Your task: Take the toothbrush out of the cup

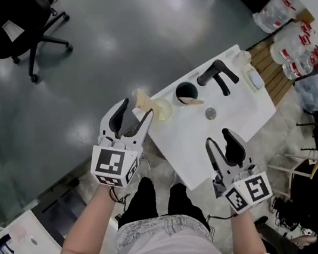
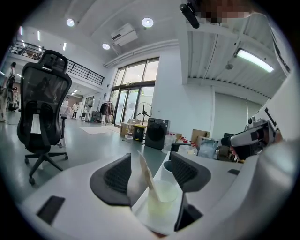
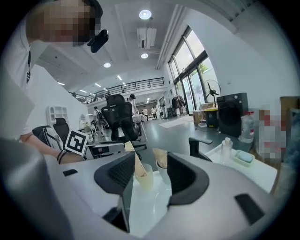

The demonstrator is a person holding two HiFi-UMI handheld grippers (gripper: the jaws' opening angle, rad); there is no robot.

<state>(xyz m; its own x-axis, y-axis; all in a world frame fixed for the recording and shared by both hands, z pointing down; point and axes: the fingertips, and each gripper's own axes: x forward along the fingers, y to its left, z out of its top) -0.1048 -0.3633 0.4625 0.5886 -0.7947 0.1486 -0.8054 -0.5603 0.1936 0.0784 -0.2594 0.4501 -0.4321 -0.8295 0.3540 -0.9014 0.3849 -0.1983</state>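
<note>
My left gripper (image 1: 137,109) has its jaws wide apart and holds nothing. It is at the counter's (image 1: 236,119) left corner, where the pale toothbrush (image 2: 146,172) leans in a translucent cup (image 2: 162,200), its handle rising between the jaws. The toothbrush looks light, thin and stiff, and the cup looks easy to tip, so I'd pinch the handle above the rim. My right gripper (image 1: 219,138) hangs open and empty over the near edge.
</note>
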